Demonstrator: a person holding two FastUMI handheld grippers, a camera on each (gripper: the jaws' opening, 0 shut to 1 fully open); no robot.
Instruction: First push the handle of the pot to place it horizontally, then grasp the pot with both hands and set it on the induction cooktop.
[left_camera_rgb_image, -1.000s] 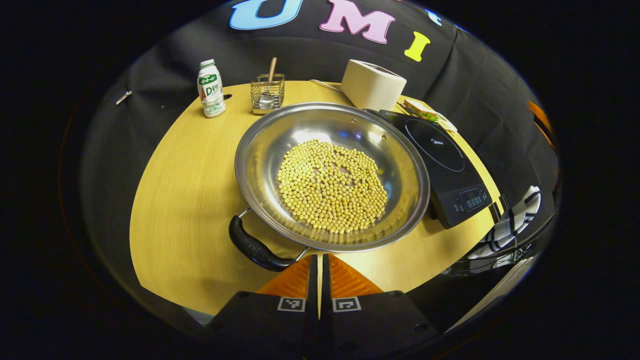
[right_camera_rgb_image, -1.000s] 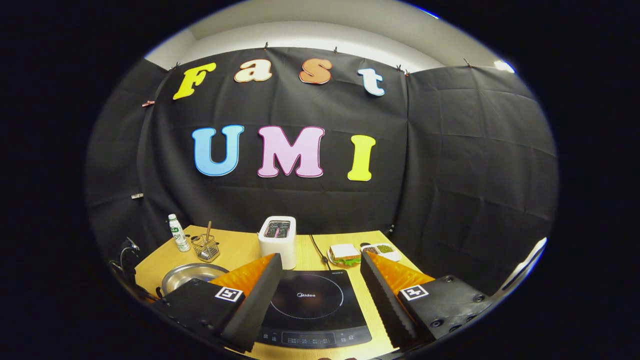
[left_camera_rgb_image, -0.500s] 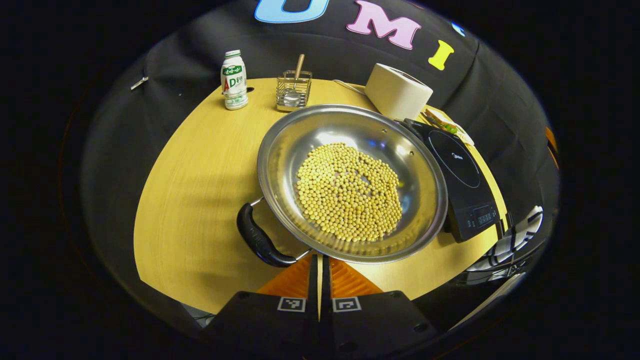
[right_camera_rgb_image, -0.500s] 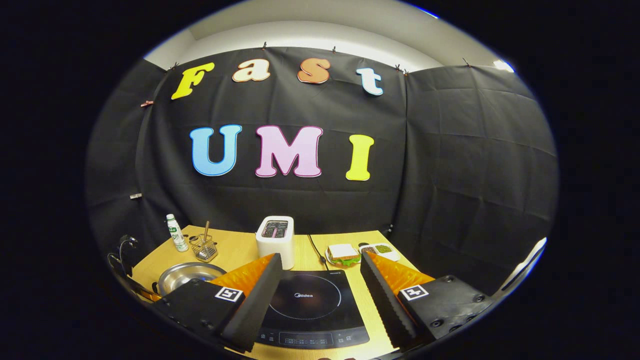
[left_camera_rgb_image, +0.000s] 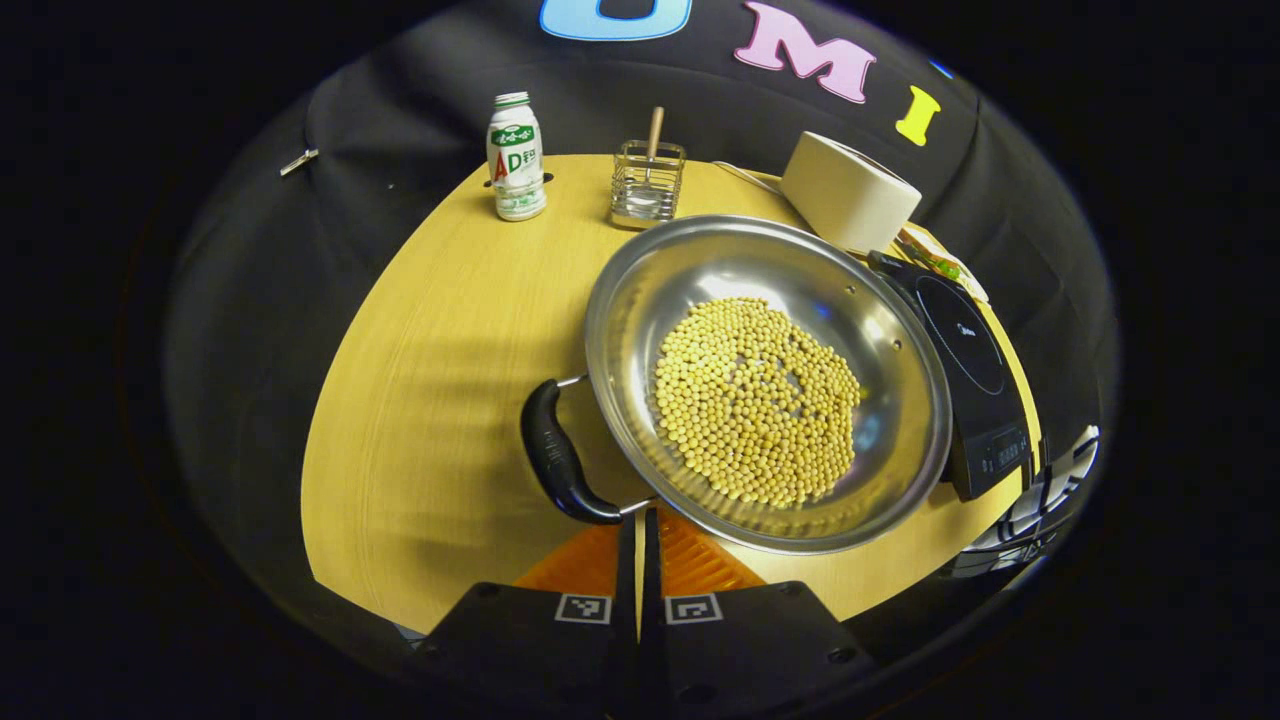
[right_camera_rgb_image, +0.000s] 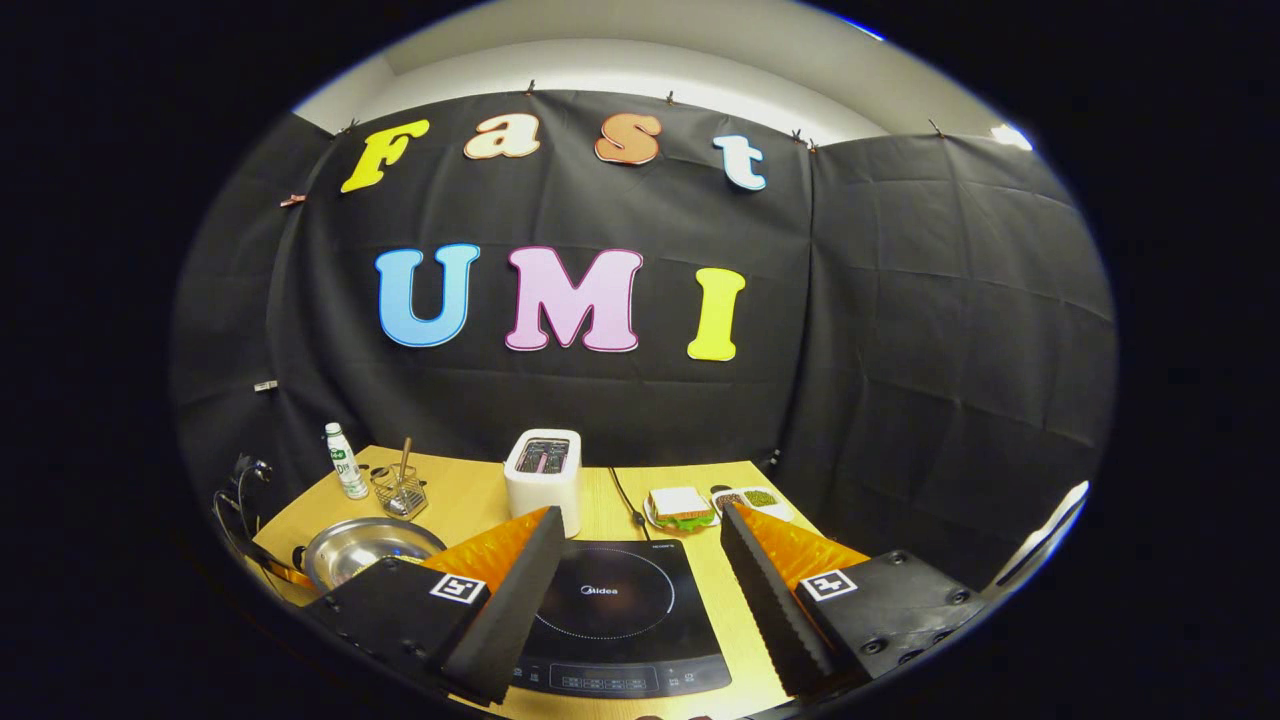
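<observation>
In the left gripper view, the left gripper (left_camera_rgb_image: 640, 535) sits at the bottom middle of the frame. Its two orange fingers (left_camera_rgb_image: 585, 555) are pressed flat together and hold nothing. Their tips are right at the near end of the black pot handle (left_camera_rgb_image: 556, 464) and the pot rim; whether they touch it is hard to tell.

The steel pot (left_camera_rgb_image: 640, 300) fills the middle of the frame, a bit to the right. It sits on the yellow wooden table (left_camera_rgb_image: 440, 380). A heap of yellow soybeans (left_camera_rgb_image: 757, 400) lies in its bottom. The black handle sticks out on the pot's lower left side.

The black induction cooktop (left_camera_rgb_image: 975, 370) is at the right edge of the frame, just beside the pot. The pot is not on it. A white toaster (left_camera_rgb_image: 848, 190) stands in the upper right. A wire basket with a wooden stick (left_camera_rgb_image: 648, 180) and a small drink bottle (left_camera_rgb_image: 515, 157) stand at the top of the table.

In the right gripper view, the right gripper (right_camera_rgb_image: 640, 590) is at the bottom of the frame. Its fingers are spread wide apart and hold nothing. The cooktop (right_camera_rgb_image: 620, 610) shows between them. The pot (right_camera_rgb_image: 365, 545) is at the lower left. A sandwich on a plate (right_camera_rgb_image: 680, 507) and a small dish of beans (right_camera_rgb_image: 750, 498) lie behind the cooktop.
</observation>
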